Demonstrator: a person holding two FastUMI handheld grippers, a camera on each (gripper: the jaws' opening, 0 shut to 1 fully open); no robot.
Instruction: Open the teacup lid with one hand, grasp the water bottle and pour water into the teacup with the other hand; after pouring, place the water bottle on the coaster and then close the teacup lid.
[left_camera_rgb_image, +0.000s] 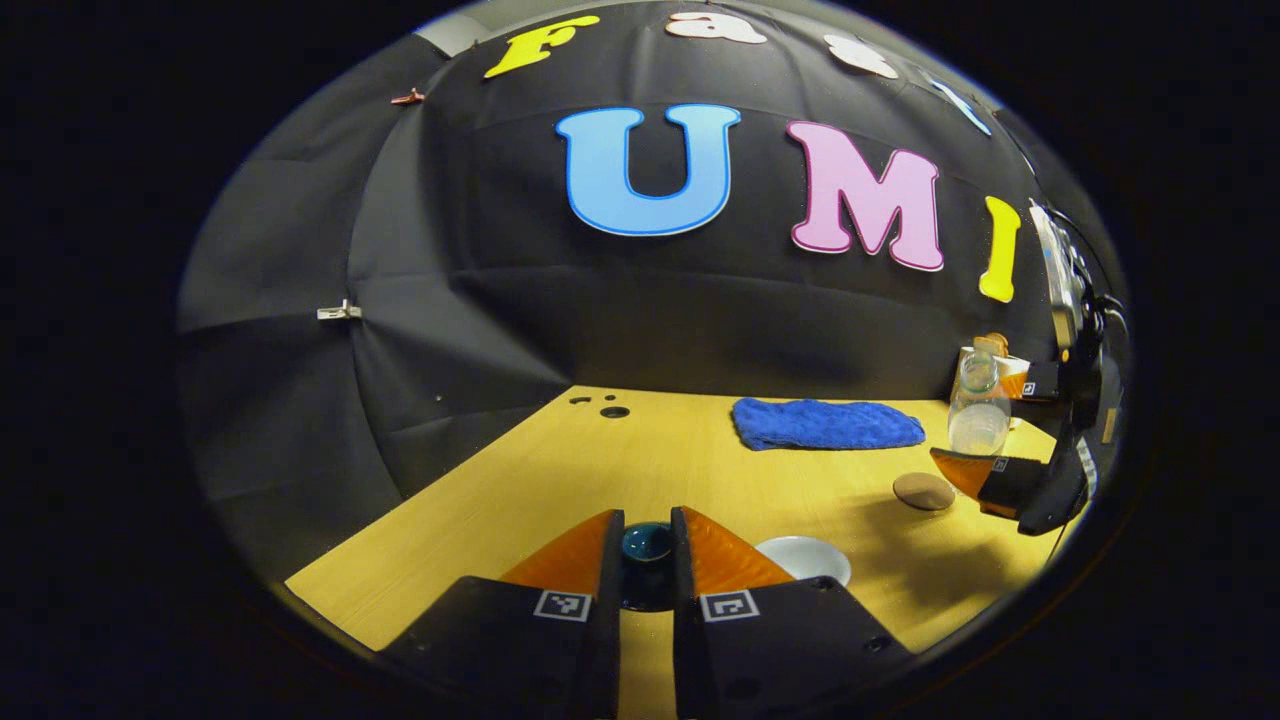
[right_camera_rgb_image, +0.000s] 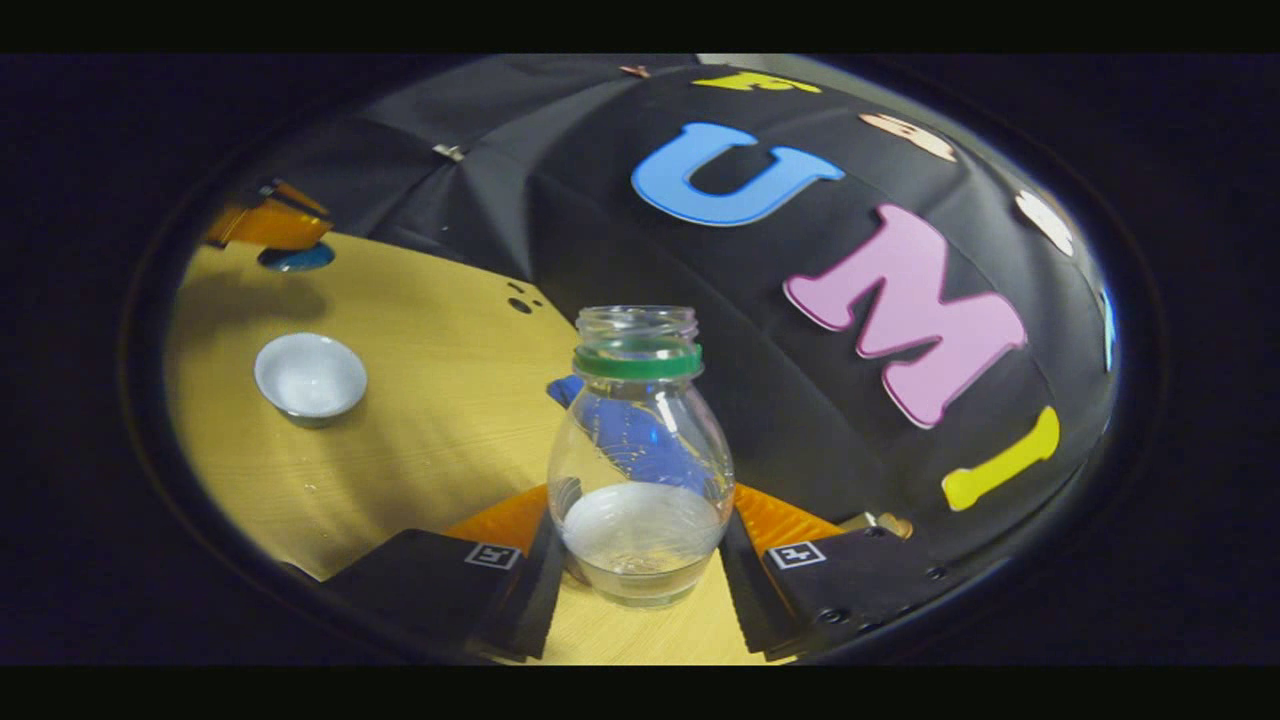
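My left gripper (left_camera_rgb_image: 646, 520) is shut on the dark teal teacup lid (left_camera_rgb_image: 646, 543), held clear of the cup. The white teacup (left_camera_rgb_image: 803, 558) stands open on the wooden table just right of my fingers; in the right gripper view the teacup (right_camera_rgb_image: 310, 378) sits at the left, with the left gripper (right_camera_rgb_image: 265, 222) and lid (right_camera_rgb_image: 295, 258) beyond it. My right gripper (right_camera_rgb_image: 640, 492) is shut on a clear capless water bottle (right_camera_rgb_image: 640, 450) with a green neck ring and a little water inside. The bottle (left_camera_rgb_image: 978, 405) stays upright at the far right, near the round brown coaster (left_camera_rgb_image: 922, 491).
A folded blue cloth (left_camera_rgb_image: 825, 423) lies at the back of the table by the booth wall. A few small dark holes (left_camera_rgb_image: 612, 410) mark the tabletop (left_camera_rgb_image: 560, 470) at the rear left. The table's left edge runs diagonally toward me.
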